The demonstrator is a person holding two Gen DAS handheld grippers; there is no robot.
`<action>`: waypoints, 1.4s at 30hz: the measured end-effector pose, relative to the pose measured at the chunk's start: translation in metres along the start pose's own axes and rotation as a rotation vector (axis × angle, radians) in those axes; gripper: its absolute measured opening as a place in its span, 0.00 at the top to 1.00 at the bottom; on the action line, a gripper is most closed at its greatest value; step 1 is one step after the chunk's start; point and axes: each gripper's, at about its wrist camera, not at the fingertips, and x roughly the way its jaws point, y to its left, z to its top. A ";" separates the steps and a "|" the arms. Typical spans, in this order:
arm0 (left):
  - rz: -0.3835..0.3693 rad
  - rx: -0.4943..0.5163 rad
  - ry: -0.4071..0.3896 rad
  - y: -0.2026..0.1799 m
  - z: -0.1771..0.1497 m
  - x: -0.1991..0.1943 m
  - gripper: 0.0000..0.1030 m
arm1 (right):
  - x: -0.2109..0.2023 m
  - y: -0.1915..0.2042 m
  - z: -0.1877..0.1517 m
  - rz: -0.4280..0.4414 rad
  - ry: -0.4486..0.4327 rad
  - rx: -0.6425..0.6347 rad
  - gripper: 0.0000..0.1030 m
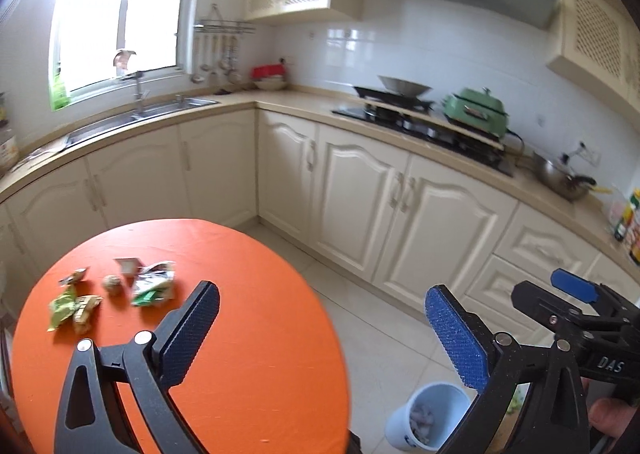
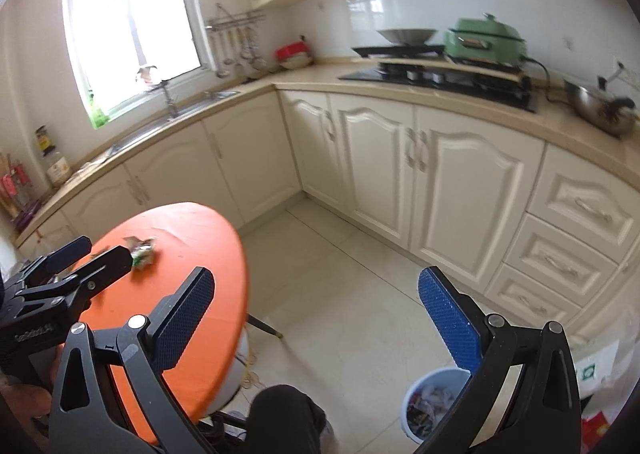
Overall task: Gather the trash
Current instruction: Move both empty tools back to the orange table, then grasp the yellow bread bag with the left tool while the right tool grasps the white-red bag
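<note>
Several pieces of trash lie on the far left of a round orange table (image 1: 248, 334): green wrappers (image 1: 64, 304), a crumpled white-green wrapper (image 1: 154, 283), a brown ball (image 1: 112, 284) and a small carton scrap (image 1: 128, 264). My left gripper (image 1: 320, 330) is open and empty, above the table's right edge. My right gripper (image 2: 316, 318) is open and empty, over the floor right of the table (image 2: 192, 294); it also shows in the left wrist view (image 1: 576, 290). A pale blue trash bin (image 2: 432, 406) with rubbish in it stands on the floor; it also shows in the left wrist view (image 1: 428, 414).
Cream kitchen cabinets (image 2: 440, 174) run along the back and right. The counter holds a sink (image 1: 140, 114), a stove with a wok (image 1: 400, 94) and a green pot (image 1: 476, 108). A person's dark-trousered knee (image 2: 284, 418) is by the table. A tiled floor (image 2: 352, 314) lies between table and cabinets.
</note>
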 end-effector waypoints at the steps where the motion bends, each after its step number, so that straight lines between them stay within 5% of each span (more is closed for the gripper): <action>1: 0.016 -0.014 -0.009 0.006 -0.002 -0.007 0.01 | -0.001 0.010 0.003 0.014 -0.007 -0.015 0.00; 22: 0.338 -0.230 -0.104 0.101 -0.052 -0.105 0.01 | 0.029 0.194 0.023 0.297 -0.029 -0.243 0.00; 34: 0.400 -0.298 -0.030 0.144 -0.047 -0.055 0.01 | 0.093 0.244 0.013 0.344 0.069 -0.324 0.00; 42: 0.370 -0.333 0.072 0.183 -0.031 0.030 0.01 | 0.159 0.255 0.005 0.314 0.161 -0.340 0.00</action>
